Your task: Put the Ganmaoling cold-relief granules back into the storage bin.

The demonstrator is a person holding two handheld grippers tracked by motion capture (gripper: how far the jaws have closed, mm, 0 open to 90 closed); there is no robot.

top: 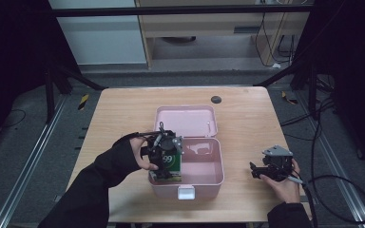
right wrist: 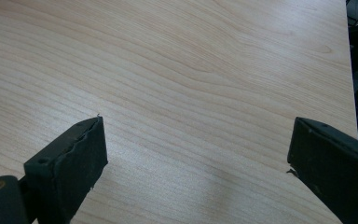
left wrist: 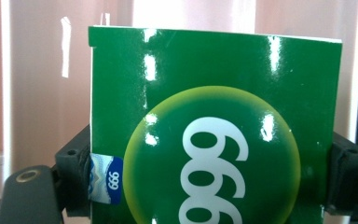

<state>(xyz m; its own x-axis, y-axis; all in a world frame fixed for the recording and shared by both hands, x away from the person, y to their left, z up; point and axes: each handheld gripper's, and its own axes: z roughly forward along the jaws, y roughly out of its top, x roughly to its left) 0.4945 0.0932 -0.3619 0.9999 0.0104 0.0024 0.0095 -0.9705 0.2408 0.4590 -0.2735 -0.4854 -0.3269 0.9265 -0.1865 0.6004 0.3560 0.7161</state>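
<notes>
1. Centrally on the counter (top: pixel 123 109) sits a pink box (top: pixel 204 183), its lid (top: pixel 185 121) swung back open.
2. Its left end holds a green carton (left wrist: pixel 214 116), marked 999, standing upright.
3. Left gripper (top: pixel 164 159) clamps the carton's sides, both jaws pressed against it.
4. Right gripper (top: pixel 259 170) rests on the bare counter, jaws spread wide, well apart from the box.
</notes>
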